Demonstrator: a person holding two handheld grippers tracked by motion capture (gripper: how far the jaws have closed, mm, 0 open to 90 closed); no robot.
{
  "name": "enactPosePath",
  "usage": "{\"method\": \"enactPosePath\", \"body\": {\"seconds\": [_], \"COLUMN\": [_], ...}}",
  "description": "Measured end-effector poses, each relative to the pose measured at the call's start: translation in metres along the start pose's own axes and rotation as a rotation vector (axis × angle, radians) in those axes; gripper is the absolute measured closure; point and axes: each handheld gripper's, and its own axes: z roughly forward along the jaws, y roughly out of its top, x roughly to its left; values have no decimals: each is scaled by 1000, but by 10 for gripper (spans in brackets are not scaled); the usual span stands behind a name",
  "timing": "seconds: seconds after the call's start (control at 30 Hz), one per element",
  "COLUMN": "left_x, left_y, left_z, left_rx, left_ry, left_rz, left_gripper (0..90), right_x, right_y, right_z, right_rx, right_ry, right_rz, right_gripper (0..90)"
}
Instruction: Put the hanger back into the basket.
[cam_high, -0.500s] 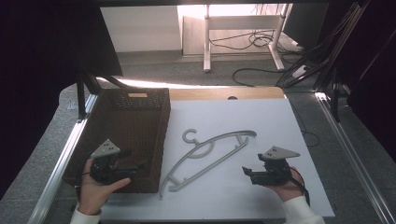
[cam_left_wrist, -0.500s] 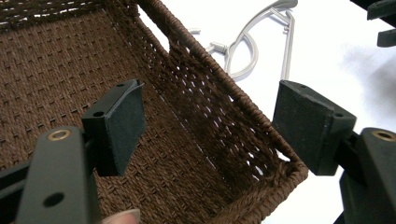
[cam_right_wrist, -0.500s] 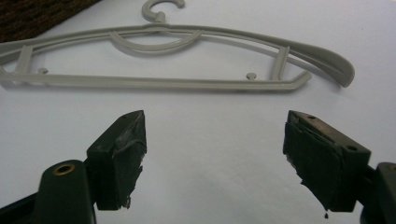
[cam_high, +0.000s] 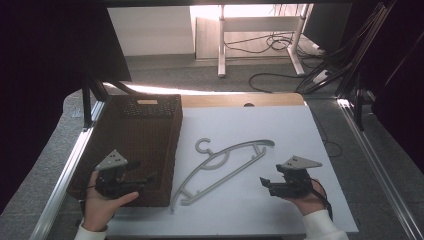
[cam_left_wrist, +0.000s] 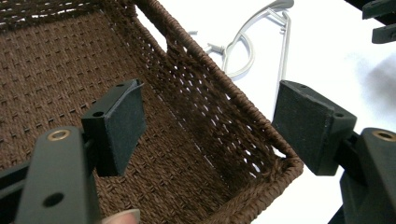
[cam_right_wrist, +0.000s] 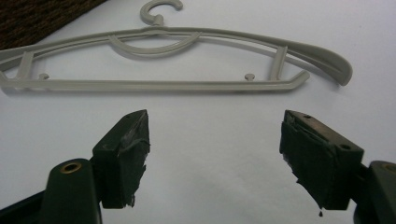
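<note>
A grey plastic clothes hanger (cam_high: 222, 169) lies flat on the white table top, hook toward the far side; its long bar and hook (cam_right_wrist: 161, 11) also lie ahead of the right jaws. A dark brown woven basket (cam_high: 135, 145) stands to its left. My left gripper (cam_high: 142, 179) hovers over the basket's near right corner, open, nothing between the jaws; the basket's rim (cam_left_wrist: 219, 74) runs between them. My right gripper (cam_high: 266, 183) is held above the table to the hanger's right, open and holding nothing, pointing at the hanger.
The white table top (cam_high: 280, 135) has metal rails along both sides (cam_high: 65, 175). Beyond the far edge is grey floor with cables (cam_high: 280, 45) and a desk frame. The basket's inside (cam_left_wrist: 56, 60) holds nothing that I can see.
Both hands have shifted only slightly; the hanger and basket lie where they were.
</note>
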Motion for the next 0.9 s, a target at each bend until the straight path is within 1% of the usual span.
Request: {"method": "enactPosePath", "body": {"seconds": [0.1, 0.17, 0.23, 0.27, 0.33, 0.37, 0.4, 0.43, 0.5, 0.53, 0.57, 0.6, 0.63, 0.7, 0.8, 0.83, 0.87, 0.9], "left_x": [0, 2, 2, 2, 2, 2, 2, 2, 1, 1, 1, 1, 0, 0, 2, 2, 3, 3], "left_y": [1, 1, 1, 1, 3, 3, 3, 4, 4, 4, 4, 4, 4, 4, 3, 3, 3, 2], "left_z": [-2, 0, 3, 4, 4, 4, 4, 4, 4, 4, 4, 4, 4, 4, 4, 4, 4, 3], "left_rx": [-10, -6, -2, -1, -3, -8, -8, -8, -8, -7, -5, -5, -4, -1, 2, 2, 1, 0], "left_ry": [-3, -6, -12, -15, -19, -23, -23, -23, -23, -23, -24, -24, -24, -21, -17, -17, -16, -14], "left_rz": [2, -1, 3, 5, 8, 8, 8, 9, 9, 10, 12, 12, 12, 13, 9, 9, 7, 6], "left_gripper": [247, 247, 247, 247, 247, 247, 247, 247, 247, 247, 246, 245, 245, 243, 242, 241, 241, 241], "right_x": [2, 2, 2, 5, 7, 12, 12, 16, 18, 20, 23, 23, 26, 29, 35, 35, 39, 39], "right_y": [2, 3, 6, 10, 12, 20, 20, 28, 31, 36, 44, 44, 51, 55, 62, 62, 65, 65], "right_z": [0, 1, 4, 9, 11, 17, 17, 22, 24, 28, 35, 35, 44, 53, 71, 71, 83, 83], "right_rx": [25, 28, 35, 51, 56, 67, 67, 78, 82, 93, 104, 104, 120, 141, 180, 180, 209, 209], "right_ry": [-4, -1, 8, 16, 20, 36, 36, 49, 55, 62, 80, 80, 97, 113, 134, 134, 148, 148], "right_rz": [-3, -4, 10, 6, 4, -10, -10, -24, -28, -32, -47, -47, -60, -67, -82, -82, -93, -93], "right_gripper": [286, 294, 315, 337, 346, 375, 375, 401, 415, 429, 446, 446, 462, 482, 517, 517, 562, 562]}}
